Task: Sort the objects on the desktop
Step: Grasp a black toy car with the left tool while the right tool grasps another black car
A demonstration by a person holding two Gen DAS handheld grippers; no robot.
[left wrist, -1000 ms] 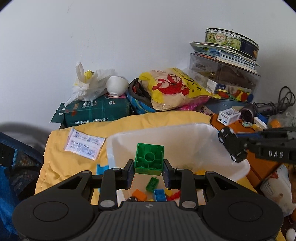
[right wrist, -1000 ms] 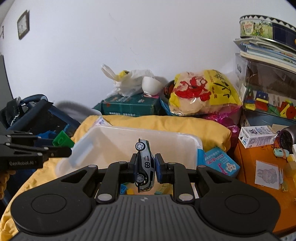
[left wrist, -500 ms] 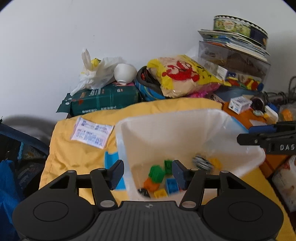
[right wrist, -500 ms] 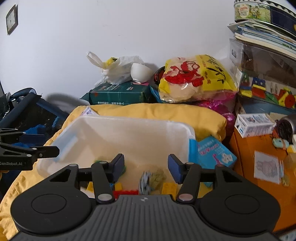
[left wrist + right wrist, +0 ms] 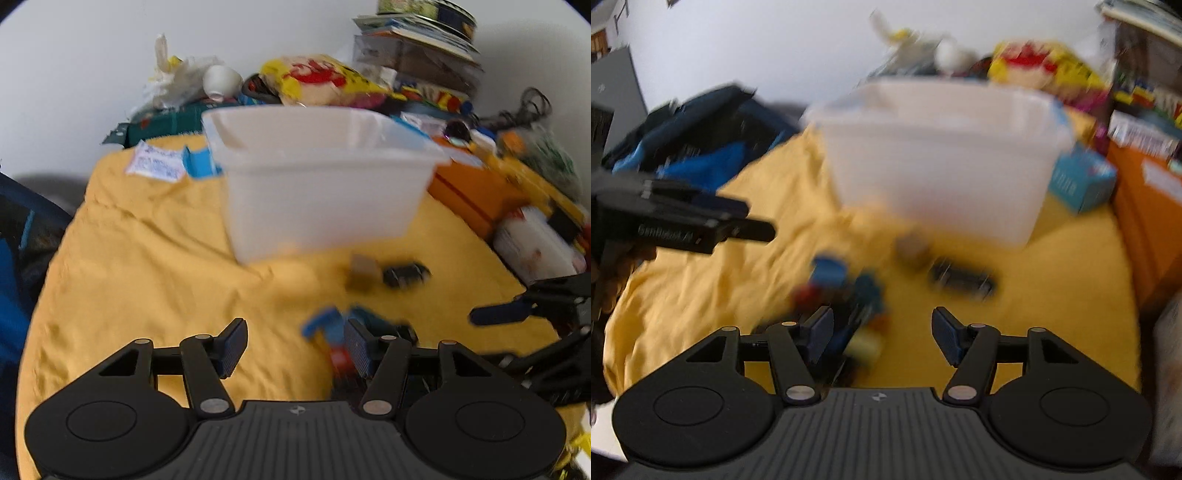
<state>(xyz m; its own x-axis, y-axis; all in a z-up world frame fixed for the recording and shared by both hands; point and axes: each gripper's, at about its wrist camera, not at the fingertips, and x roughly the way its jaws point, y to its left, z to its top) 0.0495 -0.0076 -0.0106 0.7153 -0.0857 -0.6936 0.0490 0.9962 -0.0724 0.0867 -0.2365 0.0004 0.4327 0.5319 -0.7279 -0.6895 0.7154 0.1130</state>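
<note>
A white plastic bin (image 5: 325,184) stands on the yellow cloth (image 5: 147,266), also in the right wrist view (image 5: 942,162). In front of it lie a blurred heap of blue and red toy pieces (image 5: 332,332), a brownish block (image 5: 364,273) and a dark toy car (image 5: 404,275). My left gripper (image 5: 295,347) is open and empty, low over the cloth just left of the heap. My right gripper (image 5: 882,336) is open and empty, with the heap (image 5: 842,291) by its left finger and the dark car (image 5: 964,278) ahead. Both views are motion-blurred.
Behind the bin are a yellow snack bag (image 5: 321,79), a white plastic bag (image 5: 177,81), a green box and stacked books with a tin (image 5: 417,37). An orange box (image 5: 469,188) and cluttered items stand at the right. A blue-black bag (image 5: 698,133) lies left.
Both grippers dropped their toys into the bin, then pulled back and down. The views now look at the bin's side and the toys on the cloth in front of it.
</note>
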